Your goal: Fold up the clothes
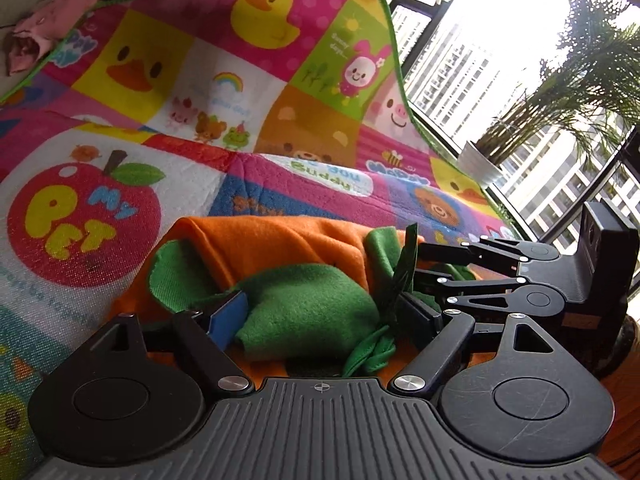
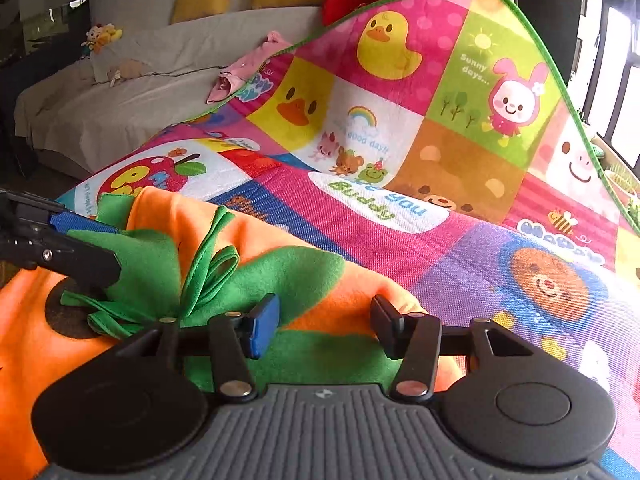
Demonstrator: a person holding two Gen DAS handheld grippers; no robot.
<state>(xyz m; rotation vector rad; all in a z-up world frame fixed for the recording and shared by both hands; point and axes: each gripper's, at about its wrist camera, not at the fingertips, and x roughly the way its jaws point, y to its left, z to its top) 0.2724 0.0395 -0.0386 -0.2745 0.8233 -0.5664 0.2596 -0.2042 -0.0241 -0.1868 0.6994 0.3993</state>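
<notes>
Between both grippers' jaws, seemingly ungripped: orange-green garment (image 2: 304,280).

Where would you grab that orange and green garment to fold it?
Probably the orange and green garment by its flat orange edge near the right gripper, coming from the near side; the green middle is bunched and strappy.

Both wrist views look low and close across the orange garment (image 1: 280,240) onto the play mat (image 2: 460,220).

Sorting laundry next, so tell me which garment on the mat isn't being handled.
The pink garment at the mat's far edge, by the sofa. The orange and green garment lies under both grippers.
</notes>
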